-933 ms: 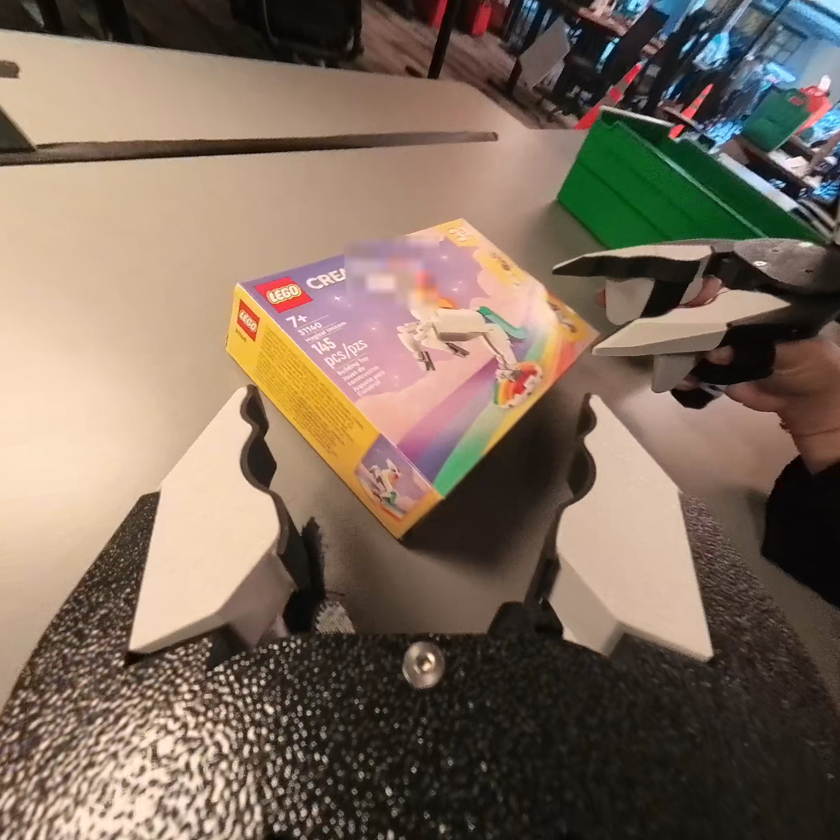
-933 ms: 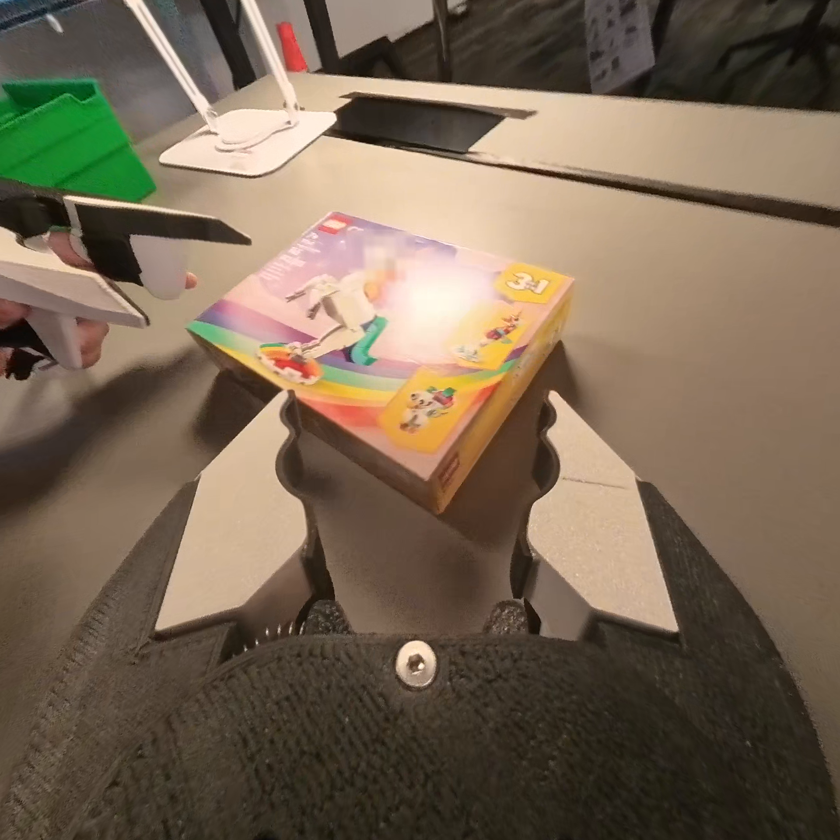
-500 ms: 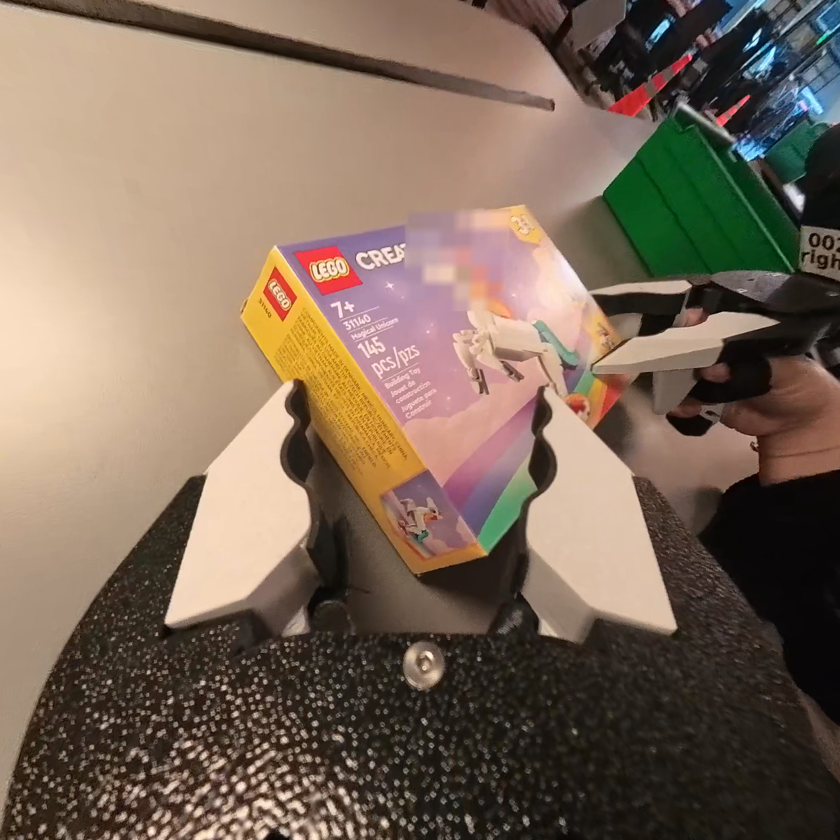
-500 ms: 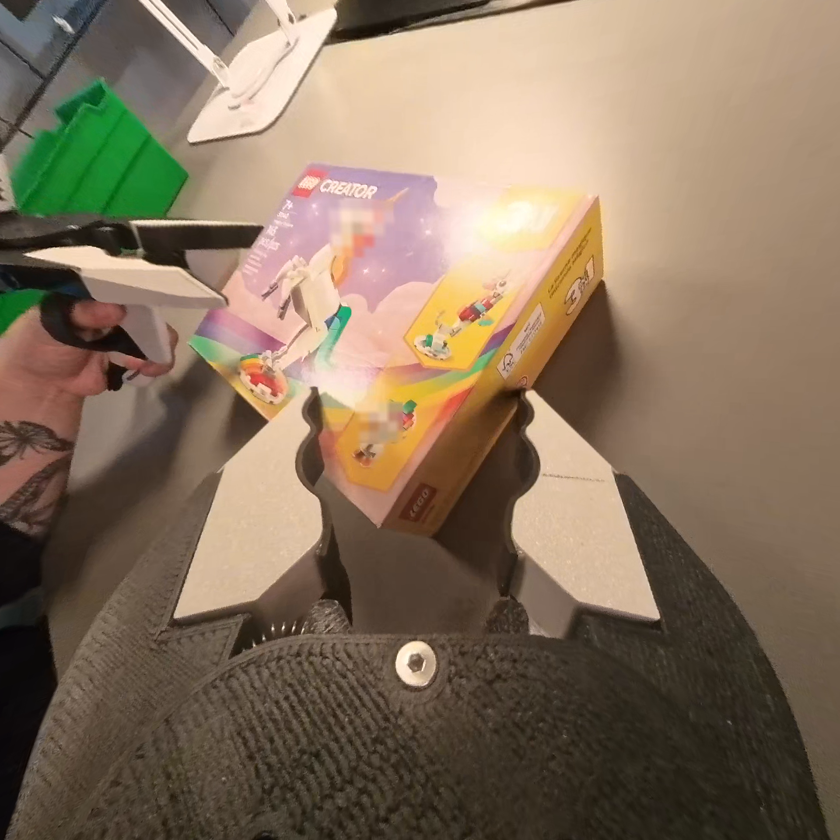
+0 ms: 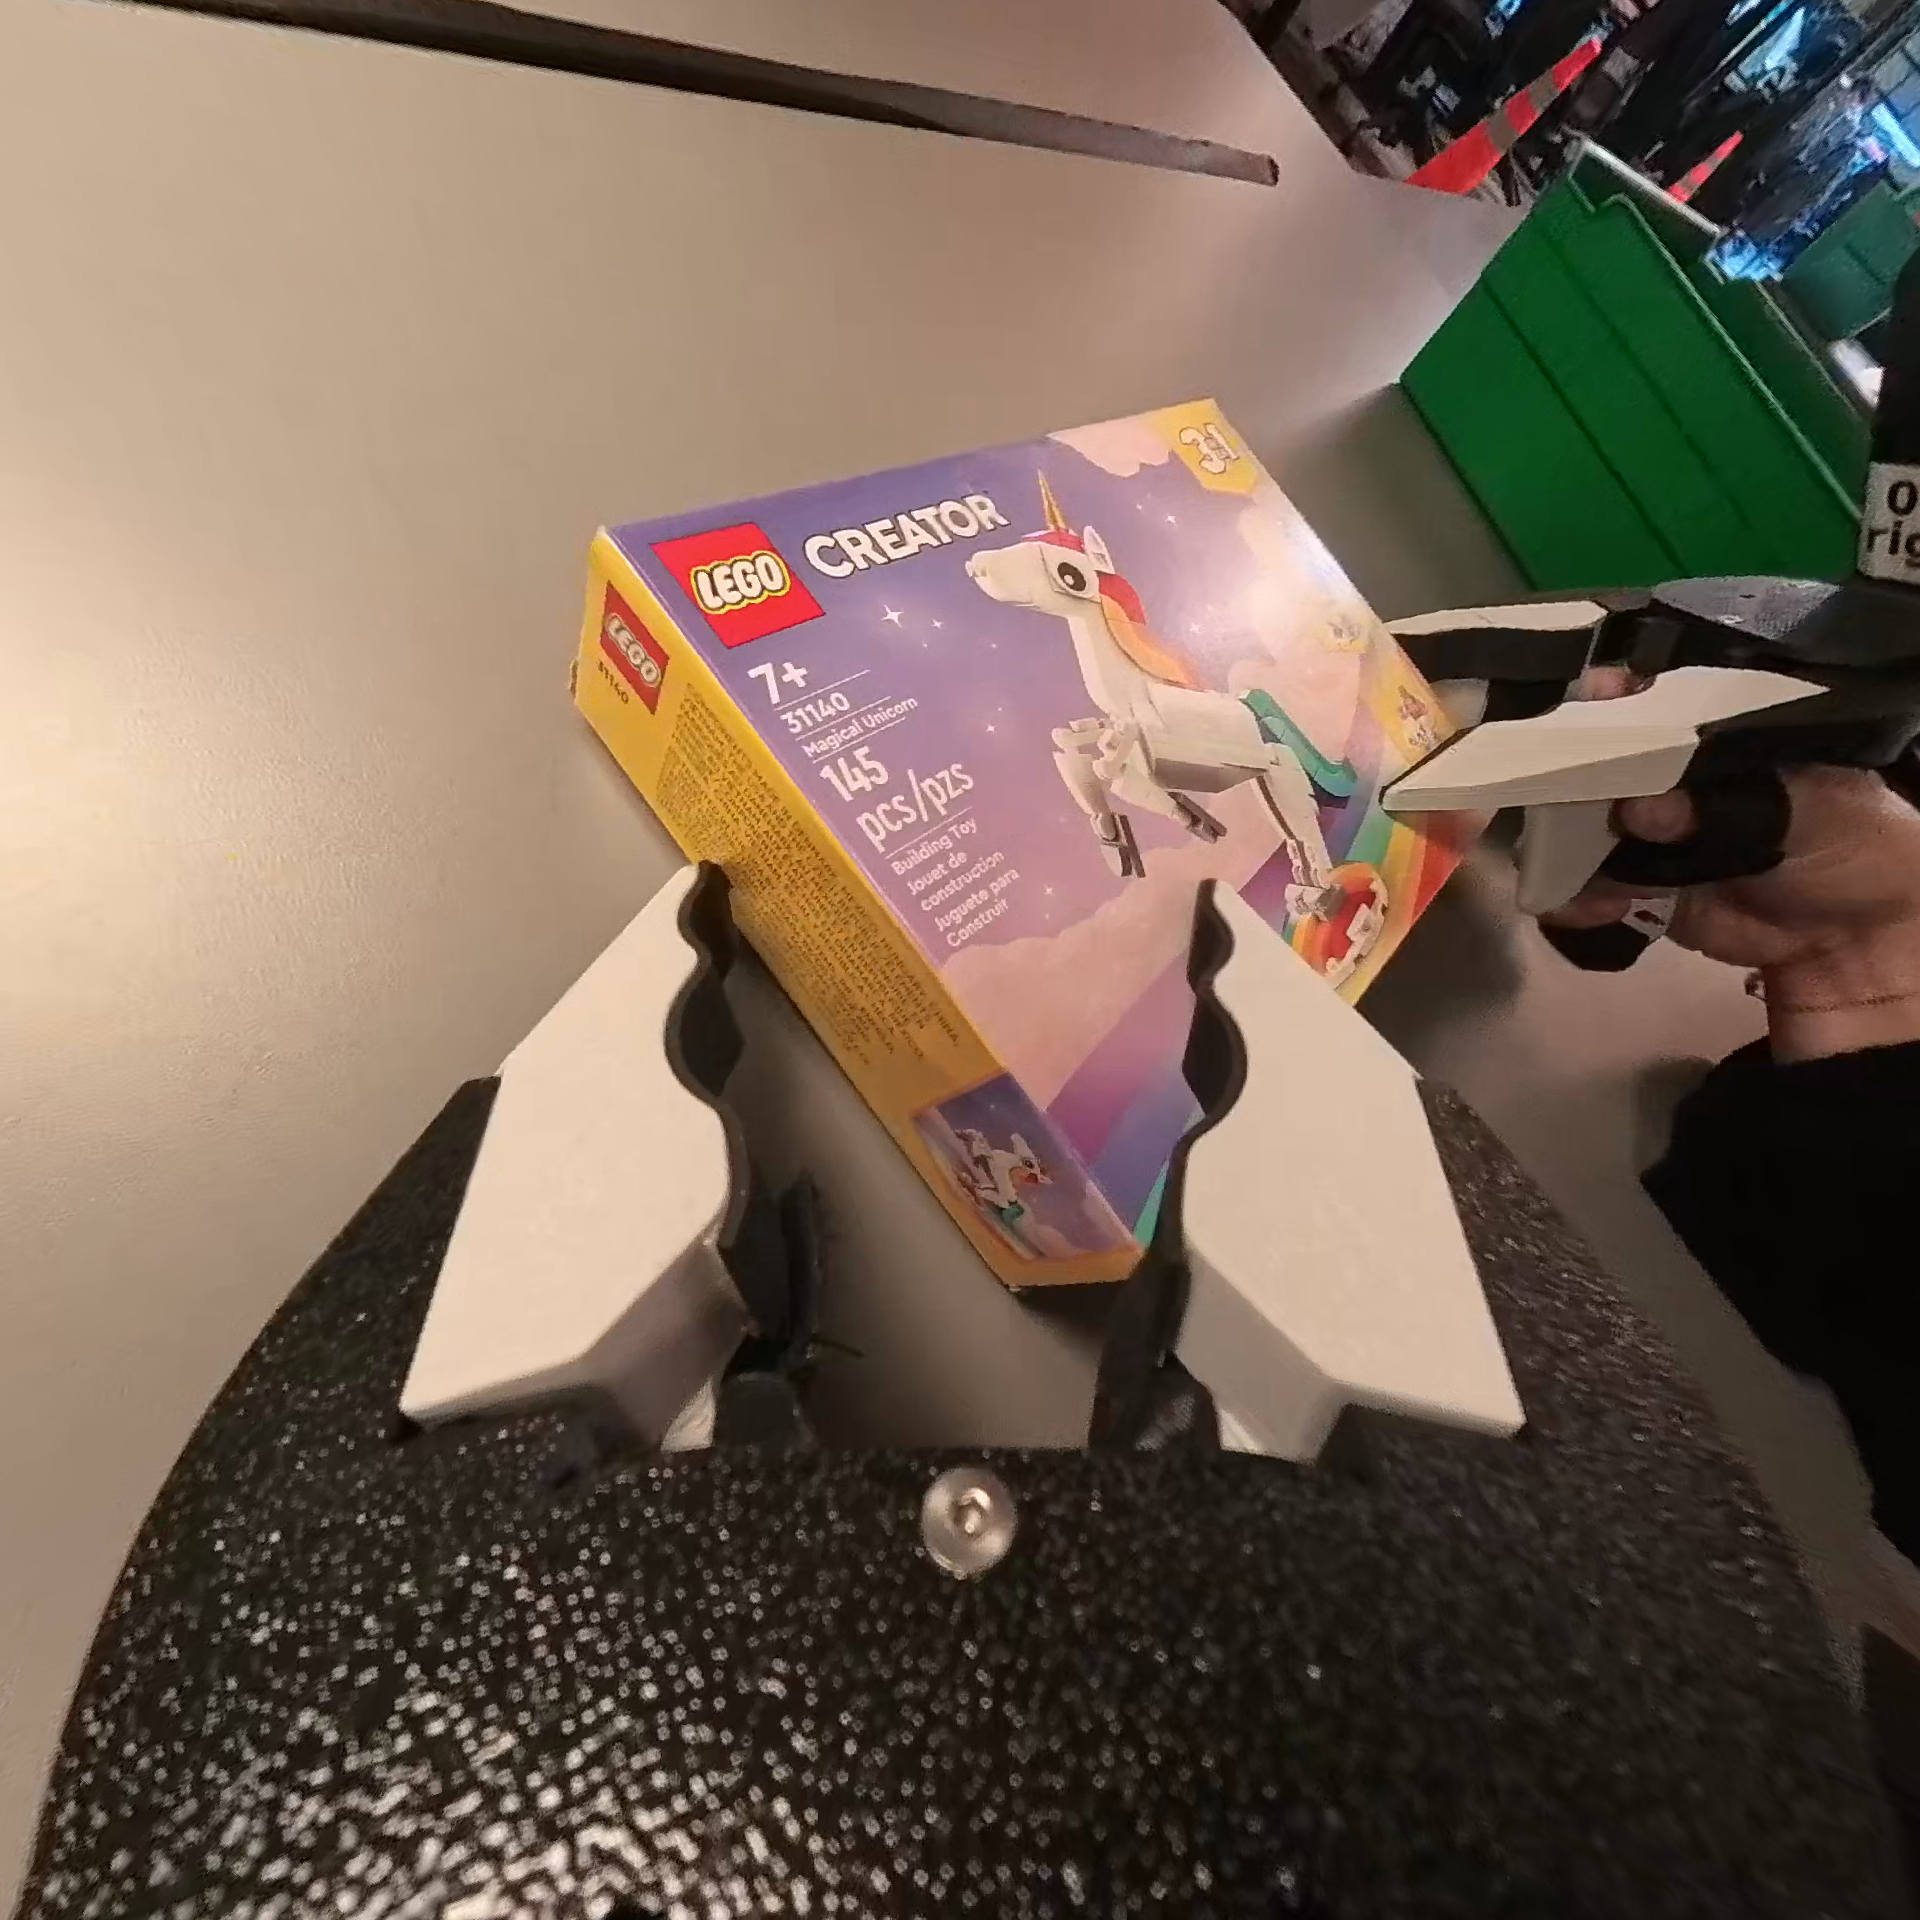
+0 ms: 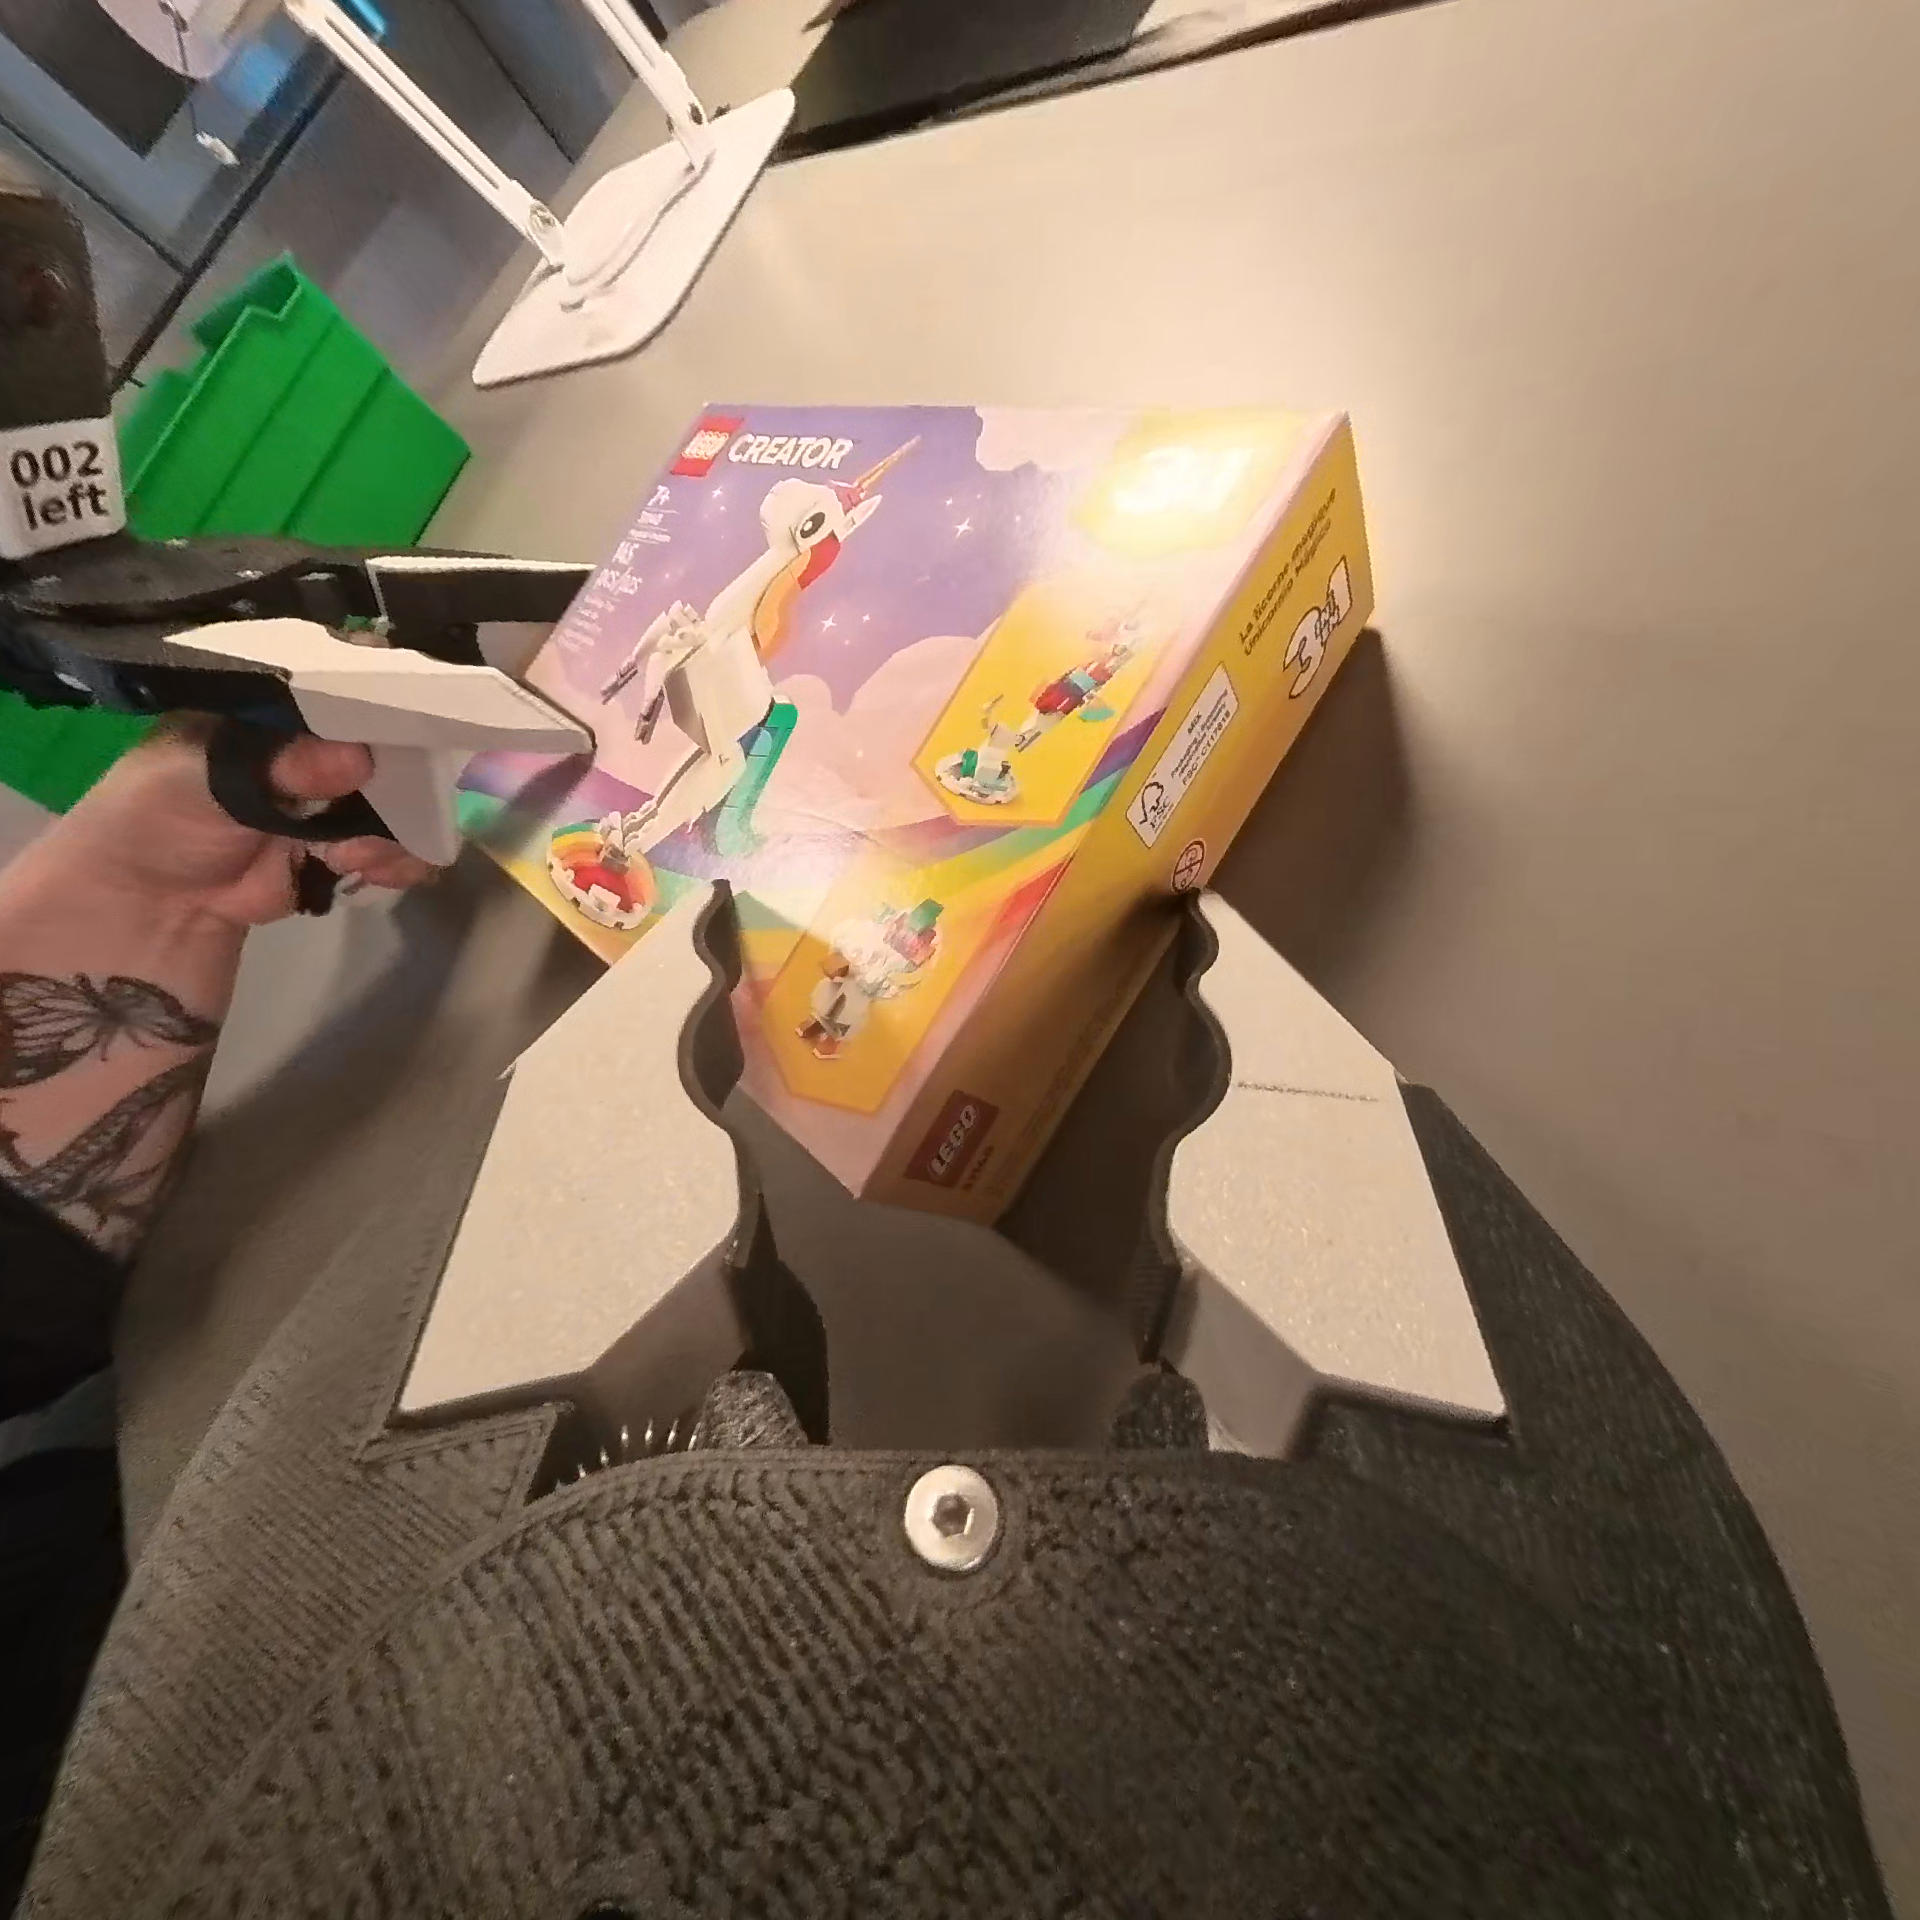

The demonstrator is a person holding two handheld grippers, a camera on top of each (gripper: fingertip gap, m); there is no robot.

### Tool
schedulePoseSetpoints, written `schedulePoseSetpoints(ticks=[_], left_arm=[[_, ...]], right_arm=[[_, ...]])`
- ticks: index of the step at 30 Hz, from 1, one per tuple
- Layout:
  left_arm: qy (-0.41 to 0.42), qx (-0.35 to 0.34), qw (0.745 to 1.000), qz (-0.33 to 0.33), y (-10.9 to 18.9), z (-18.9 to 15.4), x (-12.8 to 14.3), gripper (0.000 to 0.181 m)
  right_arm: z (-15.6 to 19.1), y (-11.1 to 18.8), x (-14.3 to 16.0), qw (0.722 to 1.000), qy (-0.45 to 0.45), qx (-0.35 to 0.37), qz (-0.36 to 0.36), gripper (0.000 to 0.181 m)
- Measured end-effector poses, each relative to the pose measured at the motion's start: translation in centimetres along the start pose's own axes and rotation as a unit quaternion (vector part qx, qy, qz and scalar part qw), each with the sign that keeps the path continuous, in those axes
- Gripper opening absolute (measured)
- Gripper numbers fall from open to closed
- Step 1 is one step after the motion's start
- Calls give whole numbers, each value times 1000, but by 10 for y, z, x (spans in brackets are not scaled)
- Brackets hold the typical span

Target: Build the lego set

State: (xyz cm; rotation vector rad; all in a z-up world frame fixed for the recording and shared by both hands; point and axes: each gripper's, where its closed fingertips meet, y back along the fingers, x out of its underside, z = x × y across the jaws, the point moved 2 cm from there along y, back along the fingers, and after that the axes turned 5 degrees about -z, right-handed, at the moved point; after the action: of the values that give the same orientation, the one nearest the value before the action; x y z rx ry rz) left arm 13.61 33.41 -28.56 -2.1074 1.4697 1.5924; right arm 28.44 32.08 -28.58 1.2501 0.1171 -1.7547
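Note:
The lego set box point(image 5: 987, 727), purple and yellow with a white unicorn picture, is held tilted above the grey table point(image 5: 260, 520). My left gripper point(image 5: 956, 904) is shut on the box's near corner, one finger on the yellow side and one on the printed face. My right gripper point(image 6: 956, 909) is shut on the opposite corner of the box point(image 6: 935, 675). Each gripper shows in the other's view, clamped on the box's far edge: the right one point(image 5: 1392, 727) and the left one point(image 6: 587, 655). The box is closed.
A green bin point(image 5: 1610, 364) stands at the table's edge, also in the right wrist view point(image 6: 281, 436). A white lamp base point(image 6: 644, 260) sits behind the box. A dark slot point(image 5: 416, 135) runs across the table. The person's hands point(image 5: 1766, 914) hold the grippers.
Both grippers moved in onto opposite corners of the box and closed on it. The box, flat on the table before, is now lifted and tilted.

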Motion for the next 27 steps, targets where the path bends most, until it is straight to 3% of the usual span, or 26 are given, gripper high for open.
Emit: schedulePoseSetpoints(ticks=[3, 7, 13, 17, 21, 27], left_arm=[[-21, -4, 999, -33, 5, -4, -8, 84], [-13, 26, 989, -142, 23, -18, -49, 82], [-109, 31, 968, -222, 38, -44, -92, 72], [-243, 13, 938, -247, 40, -62, -108, 44], [-271, 9, 930, -250, 32, -70, -119, 28], [-313, -10, 925, -214, 18, -80, -126, 30]], right_arm=[[4, 3, -2, 999, 32, 2, -24, 83], [19, 8, -7, 995, 73, 18, -57, 84], [42, 6, -5, 992, 13, 29, -119, 84], [45, 6, -3, 986, -38, 33, -156, 84], [40, 7, -2, 983, -72, 32, -167, 84], [38, 7, 3, 974, -133, 20, -180, 86]])
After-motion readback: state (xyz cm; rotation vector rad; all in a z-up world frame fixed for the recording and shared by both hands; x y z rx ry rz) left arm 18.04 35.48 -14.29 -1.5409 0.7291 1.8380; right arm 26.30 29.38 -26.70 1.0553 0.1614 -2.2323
